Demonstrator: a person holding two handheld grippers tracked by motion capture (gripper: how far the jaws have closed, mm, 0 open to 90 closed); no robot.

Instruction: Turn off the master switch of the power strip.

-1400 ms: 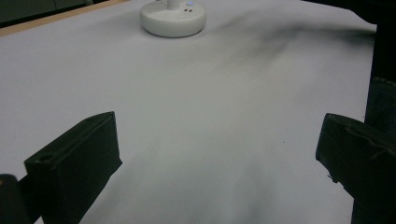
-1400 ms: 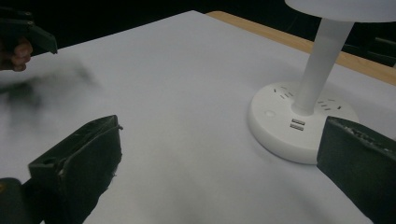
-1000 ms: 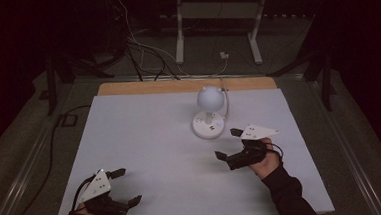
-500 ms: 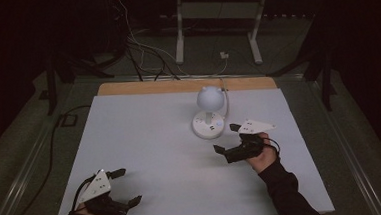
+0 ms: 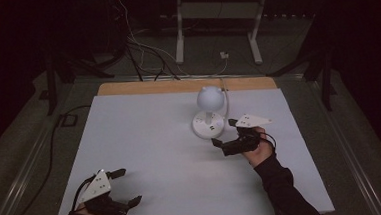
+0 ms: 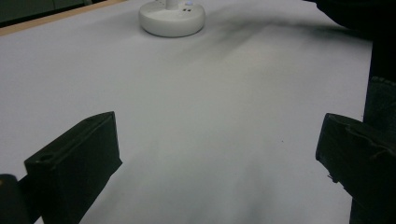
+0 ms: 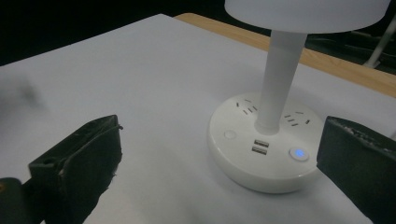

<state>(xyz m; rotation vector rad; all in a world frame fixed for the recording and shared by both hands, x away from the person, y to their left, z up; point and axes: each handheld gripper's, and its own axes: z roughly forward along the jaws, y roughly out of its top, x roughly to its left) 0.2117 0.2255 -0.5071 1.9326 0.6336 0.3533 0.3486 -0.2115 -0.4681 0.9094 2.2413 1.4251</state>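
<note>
Lamp (image 5: pixel 210 111) is the landmark in the high view: a white desk lamp with a round globe head on a short stem and a flat round base, standing on the white table (image 5: pixel 145 140) toward its far edge, just short of the bare wooden strip (image 5: pixel 147 87) there. Between the lamp and the table's left and near edges lies a broad bare stretch of white. The right gripper (image 5: pixel 225 133) sits just beside the lamp's base on its near right, jaws spread apart and holding nothing. The left gripper (image 5: pixel 125 186) rests well apart from the lamp, by the near left corner of the table, jaws likewise released. In the left gripper view the lamp's base (image 6: pixel 172 17) stands far ahead past open white surface, with the two black jaws wide and empty at the bottom. In the right gripper view the base (image 7: pixel 264 142) lies close ahead between the parted jaws, untouched; its top shows socket slots, two USB ports, a plain round button and a button lit blue, with the white stem rising to the shade.
</note>
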